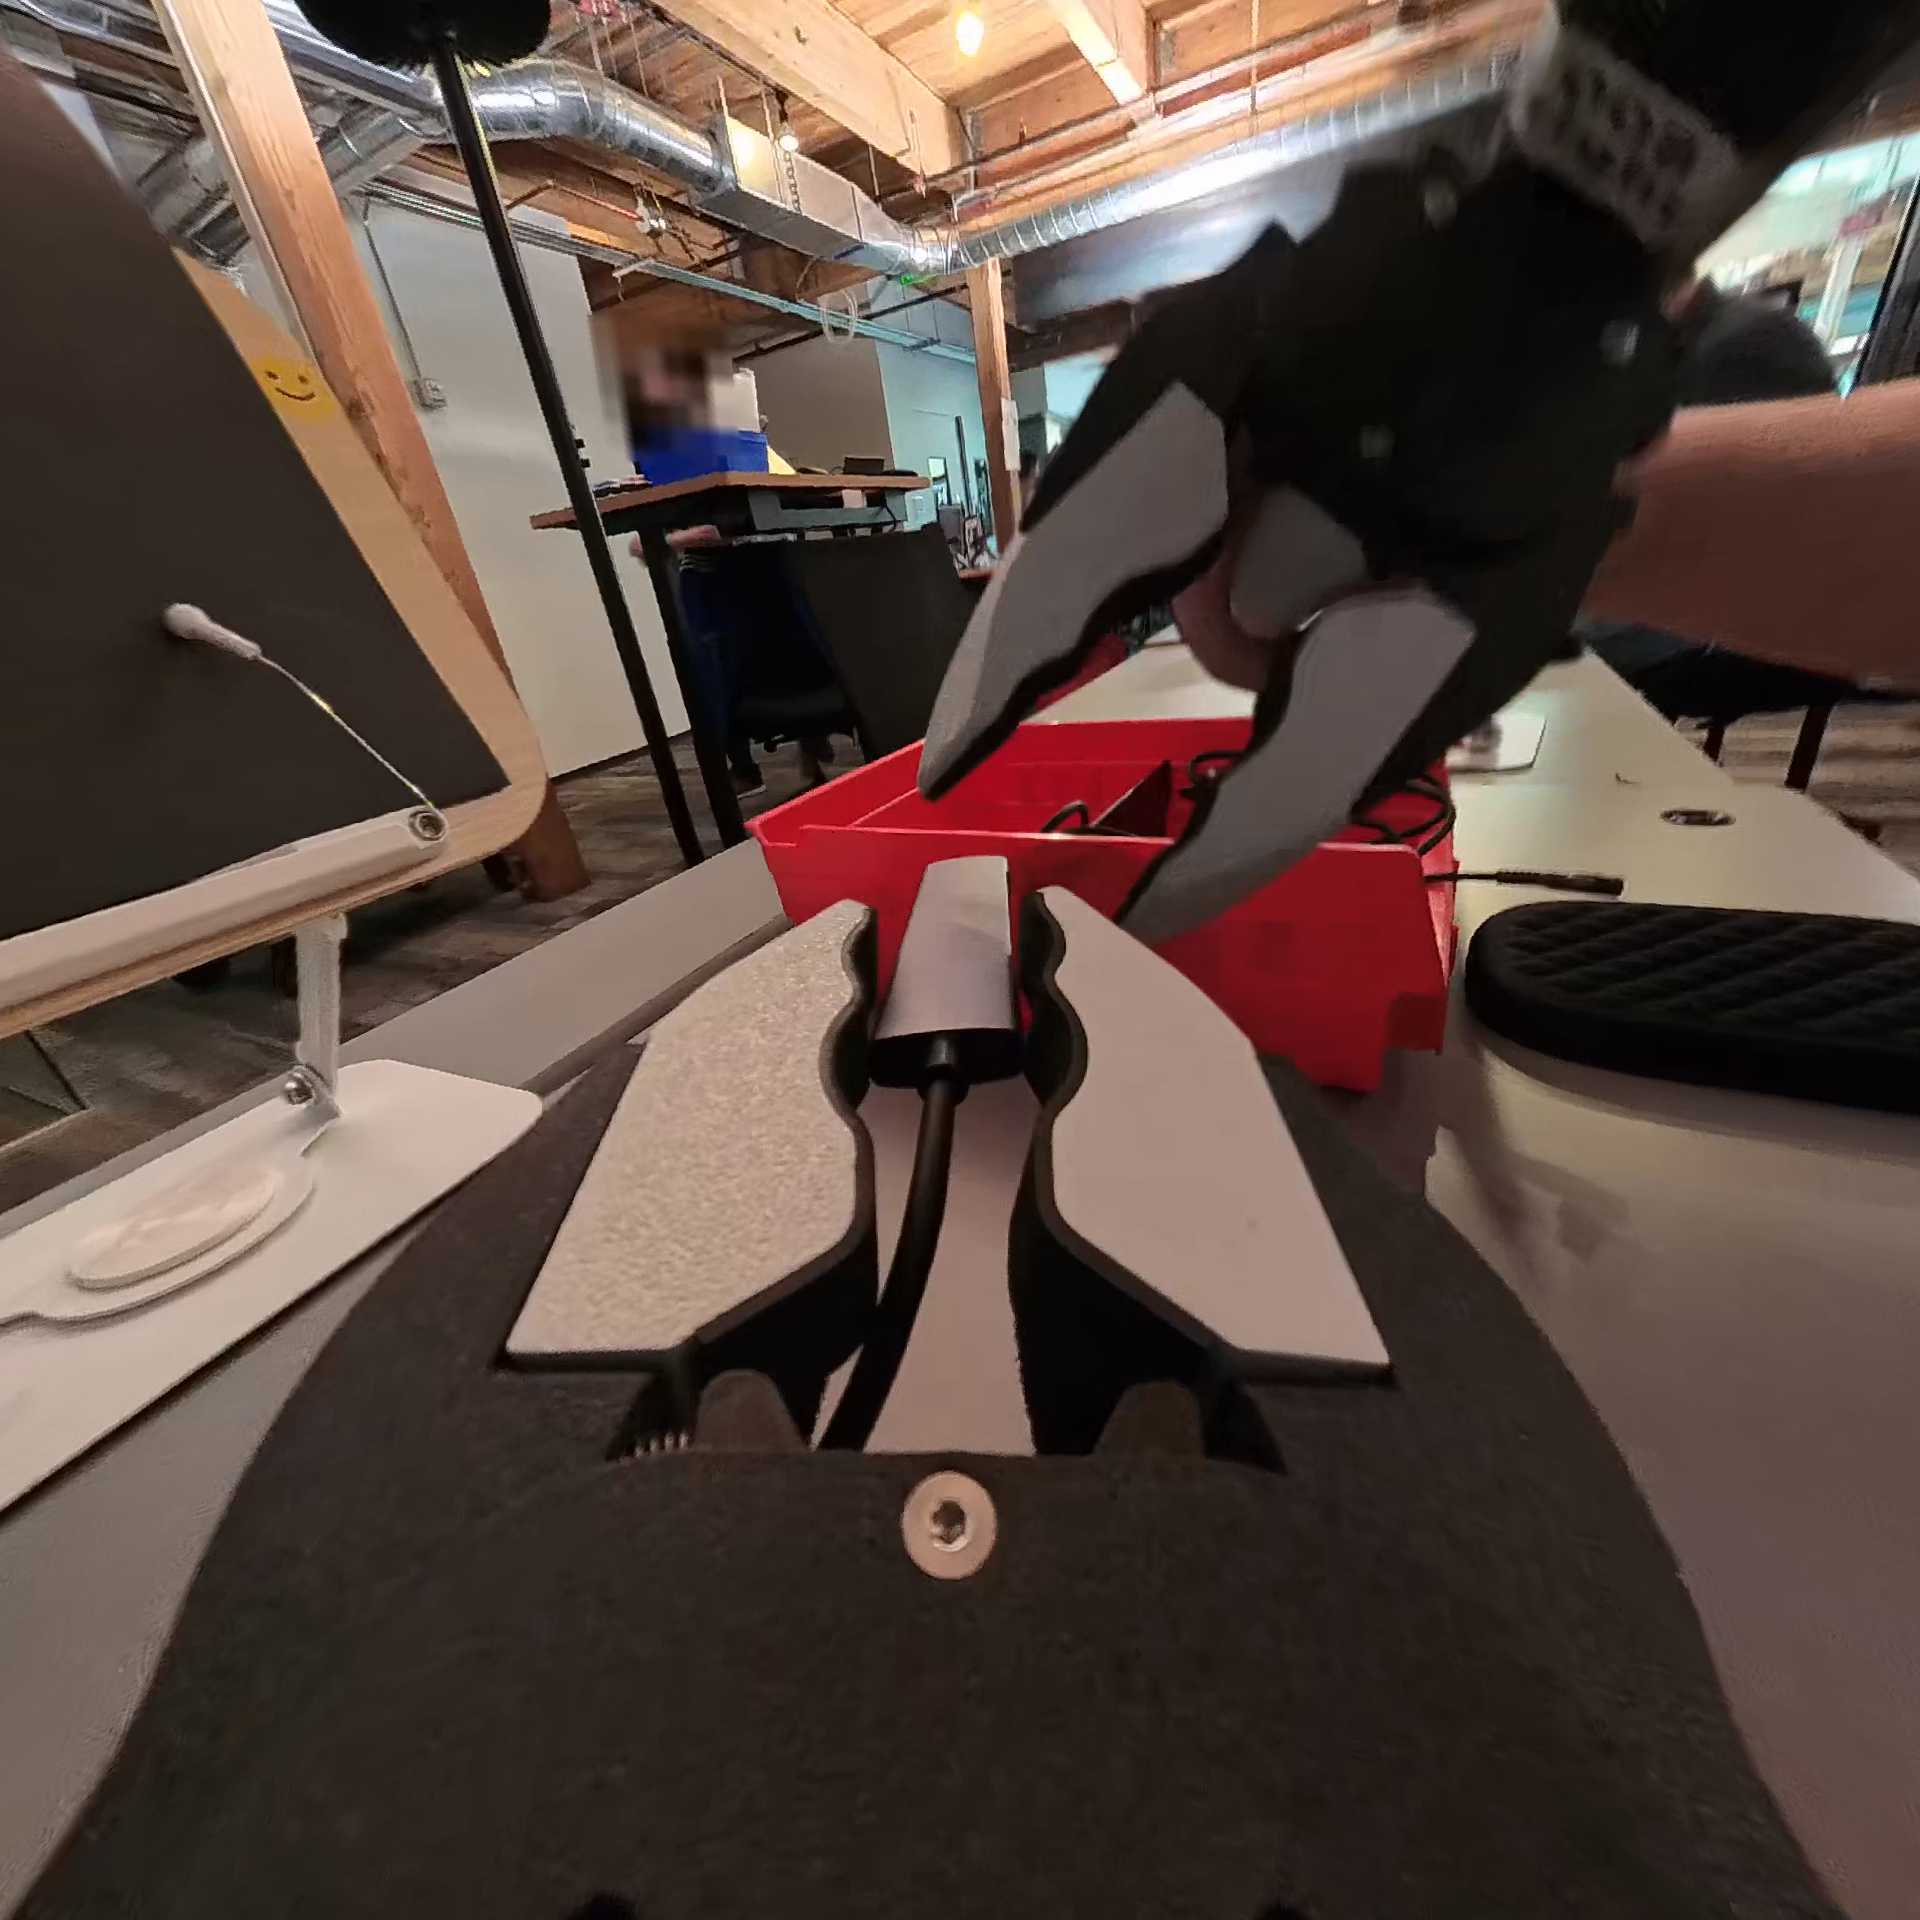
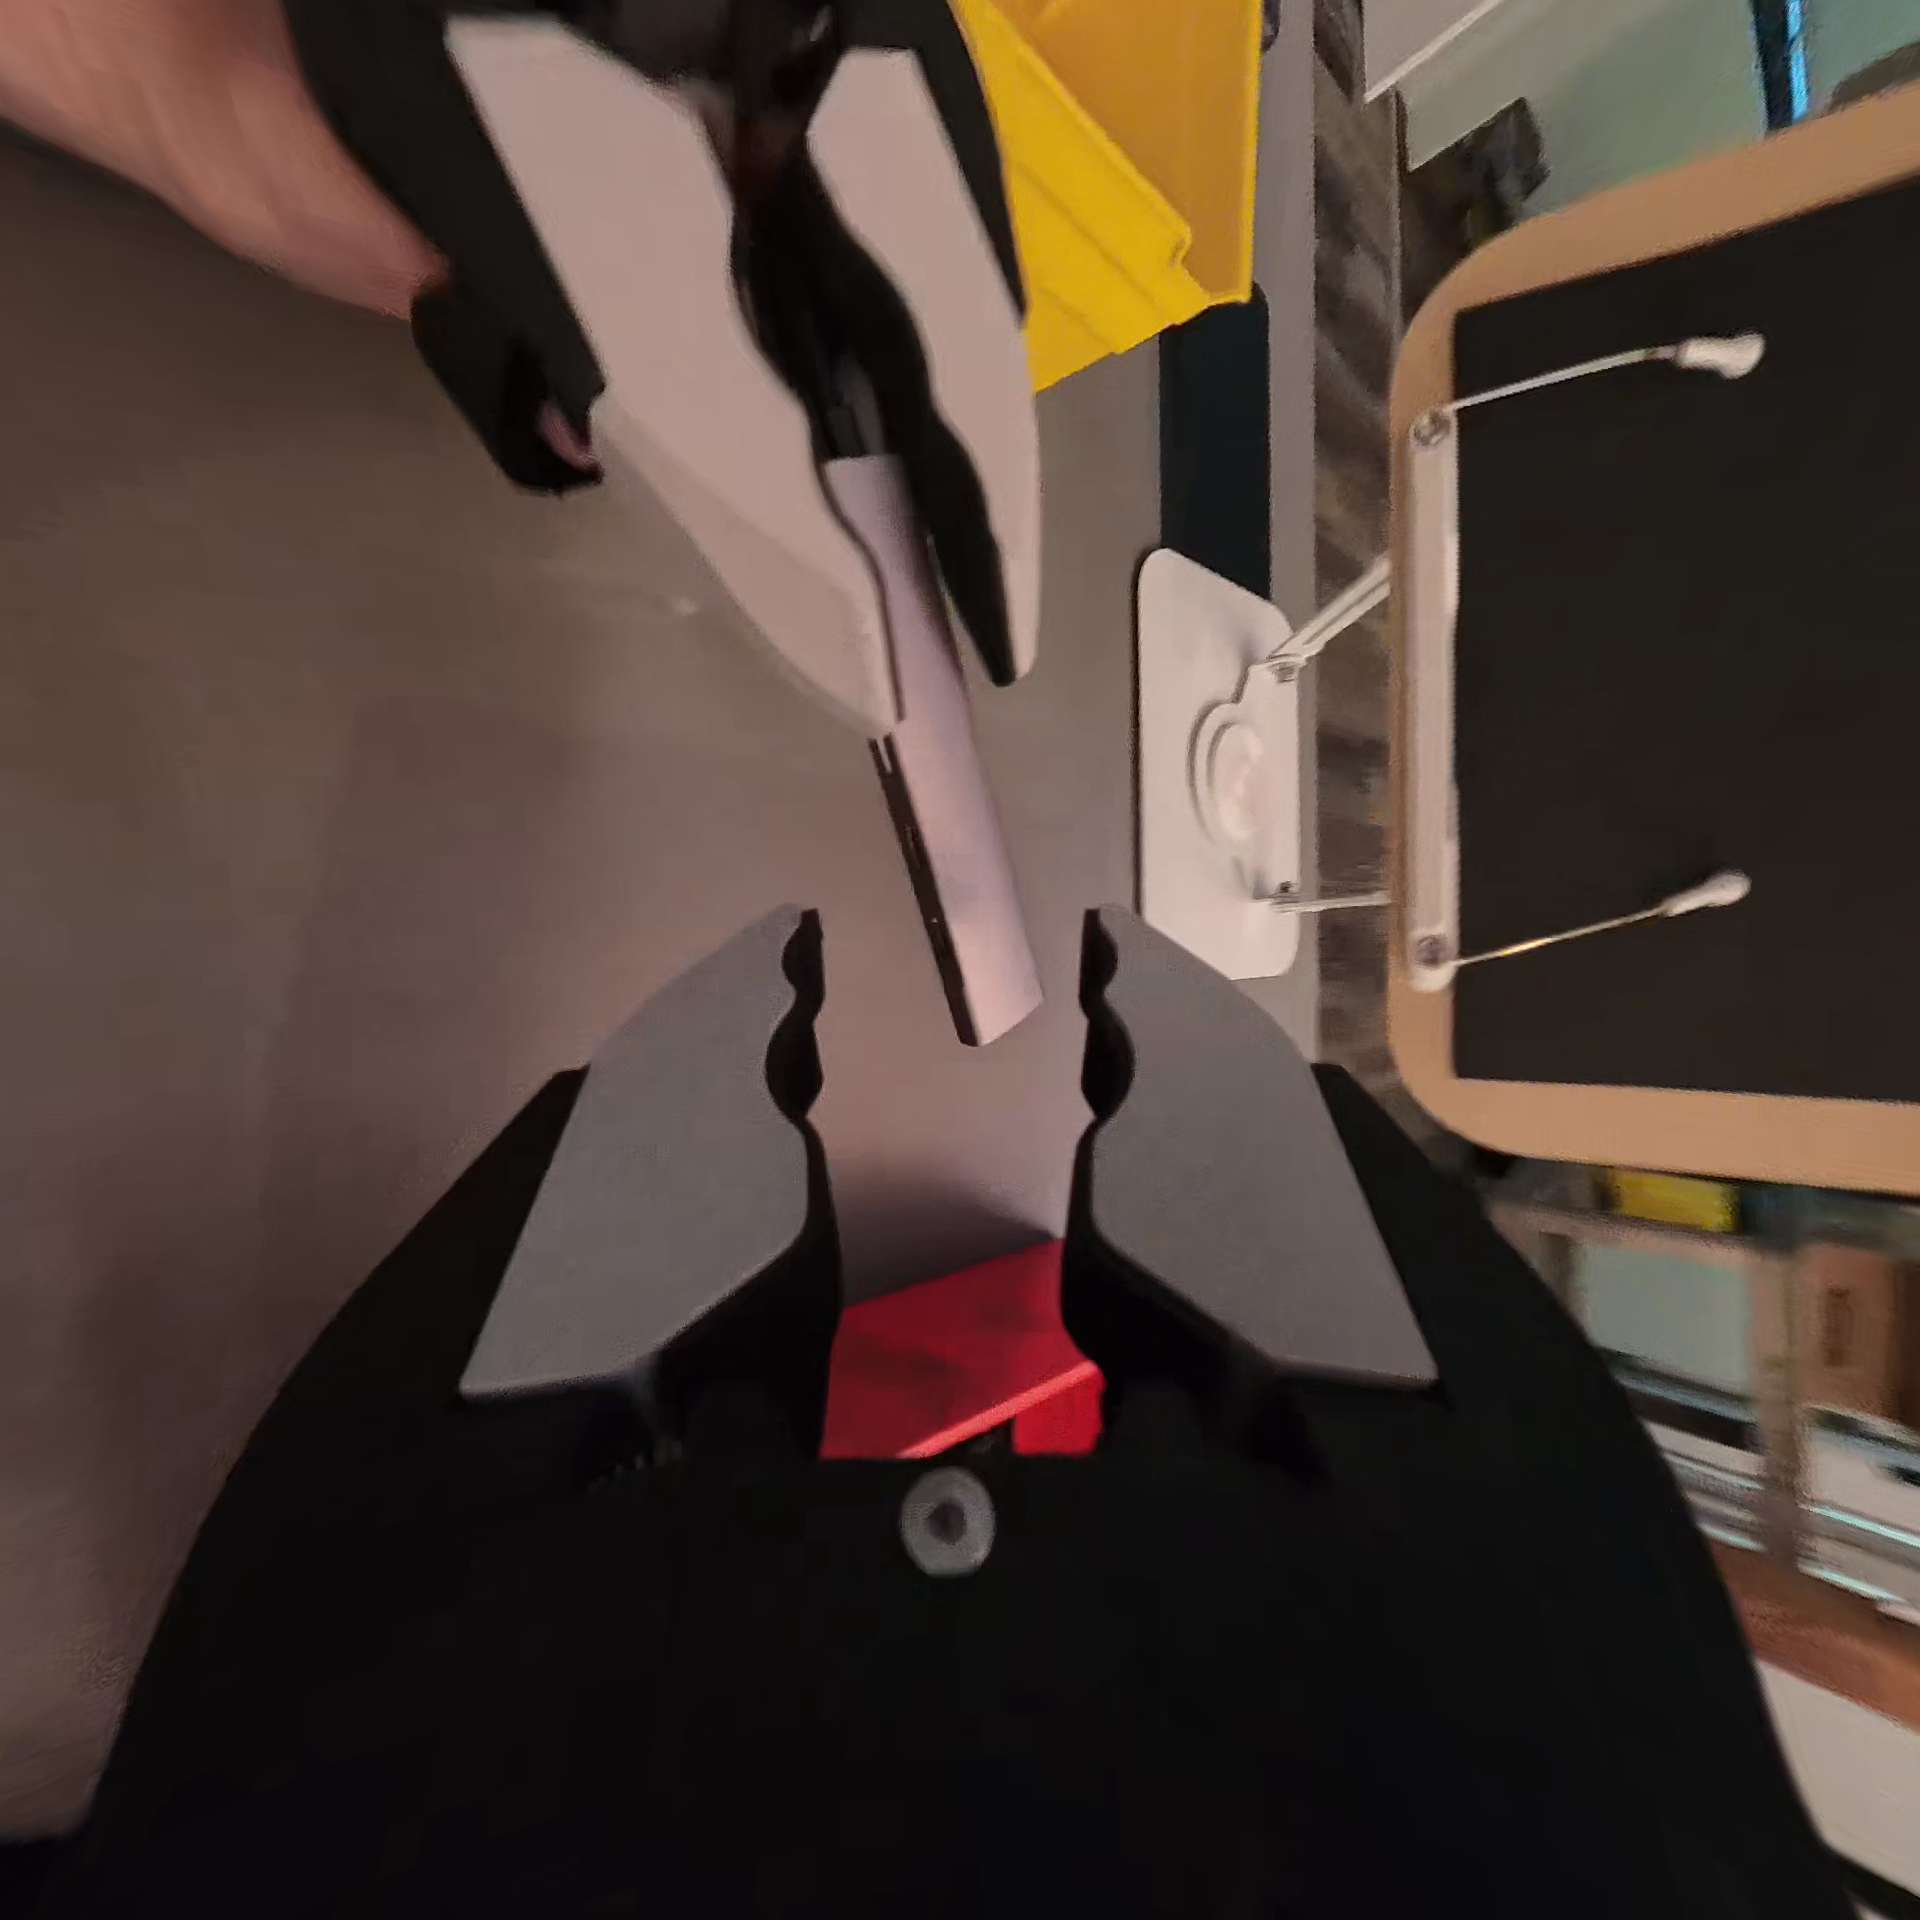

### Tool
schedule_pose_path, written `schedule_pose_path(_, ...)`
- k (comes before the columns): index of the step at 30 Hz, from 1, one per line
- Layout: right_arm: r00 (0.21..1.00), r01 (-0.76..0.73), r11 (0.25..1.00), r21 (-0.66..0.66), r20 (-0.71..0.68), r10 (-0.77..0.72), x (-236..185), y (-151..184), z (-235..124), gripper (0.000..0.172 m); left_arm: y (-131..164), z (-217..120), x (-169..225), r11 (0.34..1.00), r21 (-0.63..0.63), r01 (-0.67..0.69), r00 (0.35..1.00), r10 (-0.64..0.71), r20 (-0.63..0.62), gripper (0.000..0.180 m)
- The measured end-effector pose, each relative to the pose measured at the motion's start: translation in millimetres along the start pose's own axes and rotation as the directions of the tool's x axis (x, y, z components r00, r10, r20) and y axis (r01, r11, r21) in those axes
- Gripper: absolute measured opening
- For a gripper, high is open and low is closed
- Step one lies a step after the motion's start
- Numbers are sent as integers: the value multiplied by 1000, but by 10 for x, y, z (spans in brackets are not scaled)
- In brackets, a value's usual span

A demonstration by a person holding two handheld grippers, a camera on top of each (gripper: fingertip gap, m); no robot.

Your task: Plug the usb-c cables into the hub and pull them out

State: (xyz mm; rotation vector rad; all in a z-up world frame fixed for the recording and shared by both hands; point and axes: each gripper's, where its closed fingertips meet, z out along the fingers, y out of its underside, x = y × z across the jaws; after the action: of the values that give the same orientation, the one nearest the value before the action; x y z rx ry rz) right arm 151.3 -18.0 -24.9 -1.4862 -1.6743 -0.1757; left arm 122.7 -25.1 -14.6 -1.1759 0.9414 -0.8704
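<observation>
Gripping the hub point(image 1: 954, 961), left gripper point(image 1: 951, 935) clamps it.

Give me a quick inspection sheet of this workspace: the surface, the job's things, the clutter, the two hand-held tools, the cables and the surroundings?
Surface: pale grey table, mostly bare near the tools.
Job's things: slim silver hub with its black cord; no cable seen plugged into its side ports.
Clutter: red bin, black ribbed pad, yellow bin, white stand base.
Grippers: left tool clamped on the hub's corded end; right tool open, empty, over the red bin by the hub's free end.
Cables: thin black cables coiled in the red bin; one plug lying on the table.
Surroundings: wood-framed dark board, timber ceiling, silver duct, a person at a far desk.
</observation>
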Motion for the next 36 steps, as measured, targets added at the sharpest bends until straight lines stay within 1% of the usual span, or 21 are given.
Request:
schedule_pose_path(2,994,96,995,-10,-55,-97,-7,-26,95,51,-58,-33,-20,999,39,32,999,-32,-10,25)
schedule_pose_path(5,987,115,993,33,-118,-111,42,-111,159,46,-95,-28,7,998,53,41,998,-39,-41,25)
schedule_pose_path(6,985,120,992,36,-125,-115,59,-122,158,40,-88,-14,17,998,49,43,998,-40,-47,25)
schedule_pose_path(7,982,139,990,38,-135,-133,70,-139,143,24,-74,-1,22,998,44,53,997,-51,-51,25)
schedule_pose_path(9,964,215,976,28,-168,-207,64,-169,117,17,-99,-15,20,992,71,109,992,-104,-74,25)
schedule_pose_path(11,921,317,948,-33,-230,-315,68,-174,104,10,-98,-26,9,979,74,192,976,-183,-115,25)
schedule_pose_path(12,899,356,933,-60,-251,-359,67,-169,99,9,-119,-45,-19,971,96,217,972,-206,-118,30)
schedule_pose_path(13,884,373,924,-84,-271,-381,82,-148,93,10,-140,-65,-93,964,123,236,970,-226,-84,44)
schedule_pose_path(14,874,366,924,-113,-299,-382,137,-105,76,10,-160,-92,-175,960,145,241,971,-238,-39,59)
schedule_pose_path(16,867,327,936,-132,-352,-352,277,-16,-11,10,-224,-170,-278,957,186,223,973,-231,21,68)
schedule_pose_path(18,869,271,954,-130,-393,-301,440,70,-171,9,-276,-254,-385,955,222,199,970,-225,96,78)
schedule_pose_path(21,849,216,969,-123,-466,-248,772,155,-592,10,-268,-327,-462,958,229,171,965,-210,157,81)
schedule_pose_path(23,865,163,981,-104,-463,-193,987,239,-944,9,-206,-307,-467,967,199,160,966,-194,169,79)
schedule_pose_path(26,911,56,990,-128,-399,-103,1240,545,-1440,9,-121,-244,-464,972,164,169,966,-196,168,77)
schedule_pose_path(28,929,11,981,-195,-360,-82,1326,842,-1670,10,-101,-198,-448,976,146,161,969,-184,162,76)
schedule_pose_path(29,938,-12,971,-239,-340,-72,1339,1012,-1730,10,-100,-181,-440,978,141,155,971,-177,162,75)
schedule_pose_path(32,959,-41,929,-367,-275,-67,1277,1518,-1706,10,-79,-127,-405,981,126,147,974,-166,153,73)
schedule_pose_path(34,970,-46,903,-428,-235,-62,1201,1823,-1559,10,-41,-96,-383,985,103,140,977,-154,150,73)
schedule_pose_path(36,983,-59,889,-453,-184,-29,1089,2061,-1322,10,-12,-76,-361,988,82,130,979,-141,148,72)
